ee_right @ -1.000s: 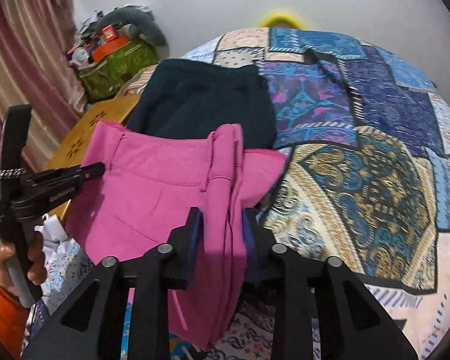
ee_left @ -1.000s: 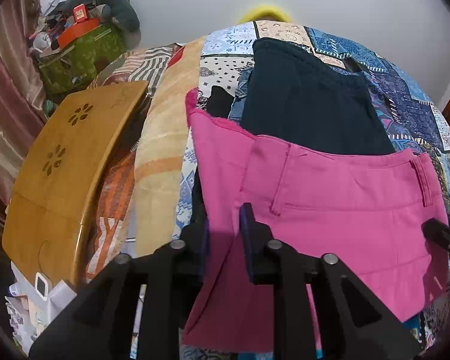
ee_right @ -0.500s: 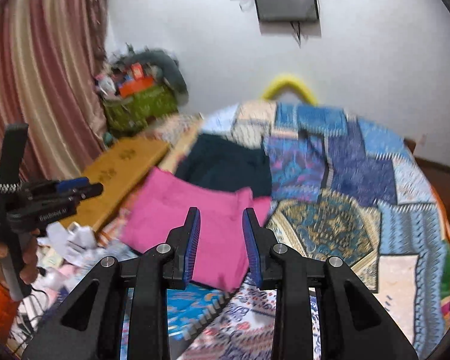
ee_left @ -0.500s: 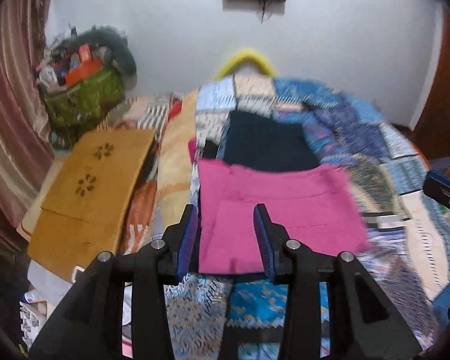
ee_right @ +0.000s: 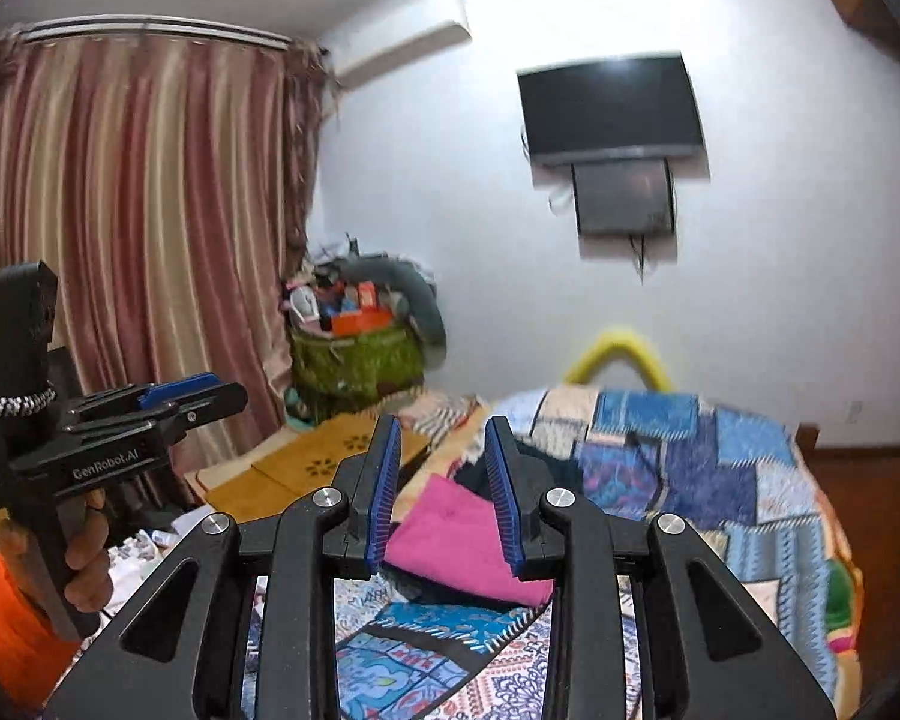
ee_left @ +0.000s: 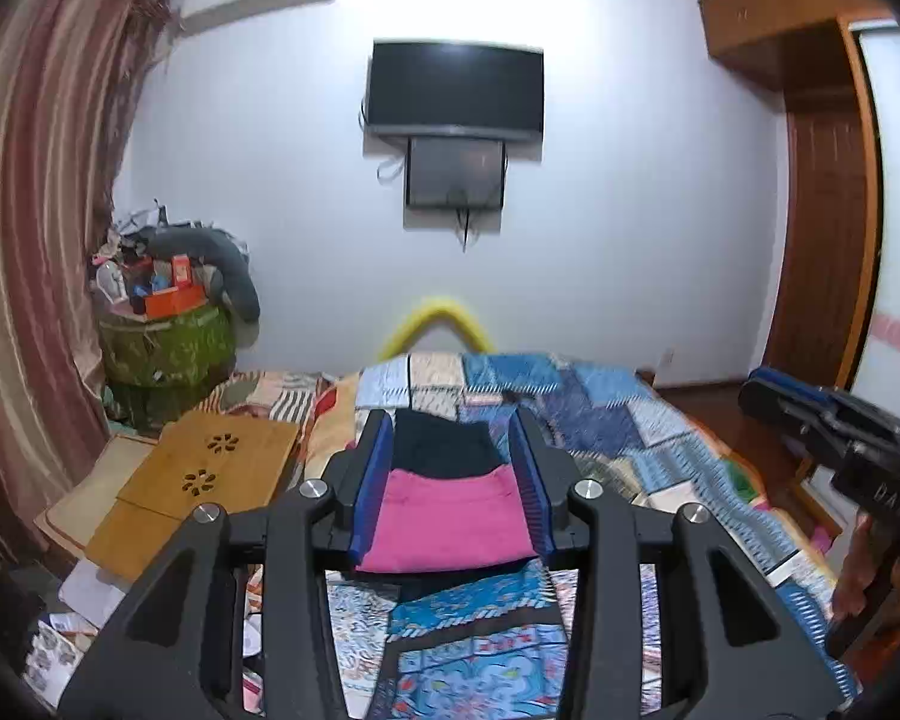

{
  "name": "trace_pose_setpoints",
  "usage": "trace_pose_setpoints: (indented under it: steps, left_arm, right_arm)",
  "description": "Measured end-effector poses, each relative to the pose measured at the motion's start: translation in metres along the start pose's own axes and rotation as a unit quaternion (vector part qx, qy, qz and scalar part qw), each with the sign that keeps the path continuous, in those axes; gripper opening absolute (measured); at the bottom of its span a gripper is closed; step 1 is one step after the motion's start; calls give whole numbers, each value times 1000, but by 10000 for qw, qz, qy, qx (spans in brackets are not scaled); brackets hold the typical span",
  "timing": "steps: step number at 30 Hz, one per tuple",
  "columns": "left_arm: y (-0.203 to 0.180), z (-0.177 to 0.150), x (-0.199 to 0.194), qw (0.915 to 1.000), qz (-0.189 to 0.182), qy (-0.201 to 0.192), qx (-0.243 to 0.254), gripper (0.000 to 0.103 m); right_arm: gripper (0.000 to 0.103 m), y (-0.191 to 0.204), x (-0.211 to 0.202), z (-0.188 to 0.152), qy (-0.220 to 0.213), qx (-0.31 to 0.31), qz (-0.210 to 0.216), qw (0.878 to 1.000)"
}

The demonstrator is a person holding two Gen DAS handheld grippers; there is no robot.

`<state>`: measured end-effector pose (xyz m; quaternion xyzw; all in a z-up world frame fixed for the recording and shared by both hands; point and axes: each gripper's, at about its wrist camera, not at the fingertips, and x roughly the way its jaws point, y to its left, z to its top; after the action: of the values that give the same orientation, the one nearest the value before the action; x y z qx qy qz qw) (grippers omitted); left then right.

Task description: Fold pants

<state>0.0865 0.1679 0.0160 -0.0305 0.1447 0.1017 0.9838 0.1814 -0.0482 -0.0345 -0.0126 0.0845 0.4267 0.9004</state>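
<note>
Since both grippers carry nothing, you look to be at the end of the fold. Left wrist view: left gripper (ee_left: 450, 480) spread wide, pink pants (ee_left: 447, 519) lying folded on the bed (ee_left: 630, 420) straight ahead of it, a dark garment (ee_left: 441, 444) just beyond. Right wrist view: right gripper (ee_right: 444, 495) partly spread, pants (ee_right: 450, 534) ahead and below. Next, probably check edges or stop
</note>
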Motion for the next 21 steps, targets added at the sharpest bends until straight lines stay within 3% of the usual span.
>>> trace_pose_setpoints:
  steps: [3, 7, 9, 12, 16, 21]
  left_arm:
    - [-11, -7, -34, 9996, 60, -281, 27, 49]
    - [-24, -19, -60, 9985, 220, -497, 91, 64]
    - [-27, -24, -68, 9984, 243, -503, 41, 78]
    - [-28, -29, -73, 9986, 242, -463, -13, 90]
    - [-25, -32, -74, 9988, 256, -422, -60, 99]
    - [-25, -34, -70, 9989, 237, -391, -111, 102]
  right_arm:
    - [29, 14, -24, -5, -192, 1, -17, 9998]
    - [53, 25, -37, -17, -304, 19, -180, 9994]
    - [63, 28, -40, -21, -351, 48, -345, 9988]
    - [82, 26, -43, -21, -383, 109, -550, 9977]
    - [101, 24, -52, -21, -405, 190, -751, 9962]
    - [103, 22, -55, -23, -414, 248, -839, 9953]
